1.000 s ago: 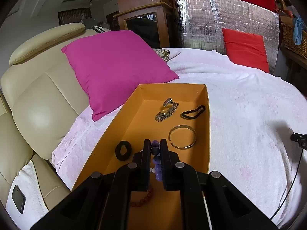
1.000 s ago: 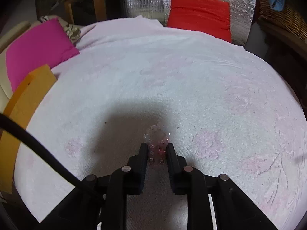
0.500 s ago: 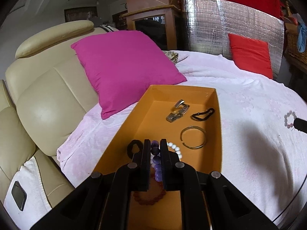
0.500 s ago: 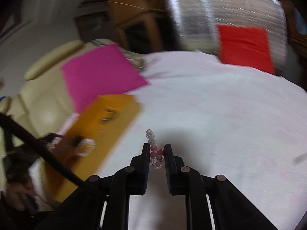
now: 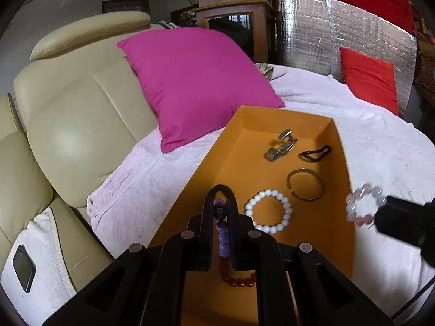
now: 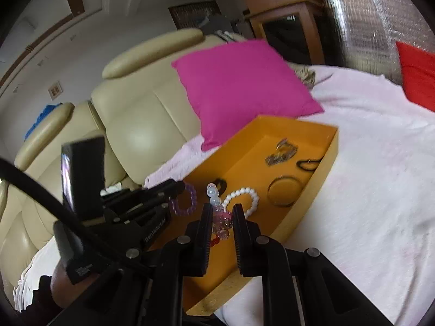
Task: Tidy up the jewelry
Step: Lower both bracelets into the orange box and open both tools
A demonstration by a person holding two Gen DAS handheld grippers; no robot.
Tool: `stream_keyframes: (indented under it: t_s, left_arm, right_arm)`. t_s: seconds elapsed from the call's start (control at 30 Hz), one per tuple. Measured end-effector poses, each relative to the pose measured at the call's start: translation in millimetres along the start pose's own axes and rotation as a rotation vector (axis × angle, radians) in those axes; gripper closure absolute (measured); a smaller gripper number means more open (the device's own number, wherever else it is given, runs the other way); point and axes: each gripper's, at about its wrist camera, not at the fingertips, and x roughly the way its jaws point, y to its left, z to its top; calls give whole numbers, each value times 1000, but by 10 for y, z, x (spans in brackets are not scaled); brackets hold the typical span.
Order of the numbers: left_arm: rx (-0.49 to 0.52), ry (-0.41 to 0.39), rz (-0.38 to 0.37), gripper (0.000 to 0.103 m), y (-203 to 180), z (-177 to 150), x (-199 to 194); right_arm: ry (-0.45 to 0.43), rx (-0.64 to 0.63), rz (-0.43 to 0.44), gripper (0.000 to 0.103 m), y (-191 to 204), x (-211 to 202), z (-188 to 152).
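Note:
An orange tray [image 5: 343, 146] [image 6: 327, 160] lies on a pink-white cover. Inside it are a white bead bracelet [image 5: 269, 214] [image 6: 252, 195], a metal bangle [image 5: 305, 184] [image 6: 282, 194], a watch [image 5: 281, 146] [image 6: 280, 153], a black band [image 5: 315, 153] [image 6: 308, 164], a black ring [image 5: 221, 188] and a red bead bracelet [image 5: 238, 278]. My left gripper [image 5: 220, 206] [image 6: 174, 190] is shut on a purple bead bracelet [image 5: 221, 232] [image 6: 185, 199] above the tray's near end. My right gripper [image 6: 222, 209] is shut on a clear pink bead bracelet [image 6: 220, 212] [image 5: 364, 206], held at the tray's right rim.
A magenta cushion [image 5: 198, 81] leans on a cream leather sofa [image 5: 81, 125] left of the tray. A red cushion [image 5: 369, 81] rests against a silver foil panel [image 5: 353, 30] at the back. A black phone [image 5: 24, 269] lies on a white cloth at lower left.
My right gripper lifted the clear pink bracelet off the cover and swung left to the tray. The left gripper drifted back slightly with the purple bracelet, uncovering the white bracelet.

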Motion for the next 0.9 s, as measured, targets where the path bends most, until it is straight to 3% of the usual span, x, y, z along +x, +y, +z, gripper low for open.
stream_keyframes:
  t_s: [0.2, 0.27, 0.33, 0.4, 0.43, 0.57, 0.63, 0.73, 0.83, 0.9]
  left_arm:
    - [-9, 47, 13, 92, 73, -87, 179]
    - [-15, 58, 4, 78, 90, -111, 204]
    - [-19, 50, 18, 47, 108, -115, 189]
    - [-20, 26, 20, 41, 123, -107, 139]
    - [-19, 20, 15, 38, 125, -92, 103]
    - [-6, 12, 23, 31, 103, -28, -19]
    - [9, -2, 30, 22, 80, 3, -130]
    - [19, -37, 77, 20, 65, 61, -339]
    - [0, -57, 148, 20, 82, 150, -550]
    - [-2, -67, 206, 20, 86, 202, -707]
  right_arm:
    - [39, 12, -5, 85, -43, 321, -35]
    - [63, 32, 8, 85, -86, 413, -26]
    - [76, 54, 0, 81, -109, 459, -21]
    - [75, 88, 15, 70, -158, 463, -19]
    - [66, 93, 13, 69, -171, 451, -15]
    - [36, 102, 0, 69, -196, 299, 20]
    - [23, 100, -9, 69, -195, 200, 45]
    - [4, 90, -29, 69, -180, -2, 100]
    - [1, 76, -58, 51, -137, -190, 151]
    - [-21, 57, -80, 48, -80, -355, 173]
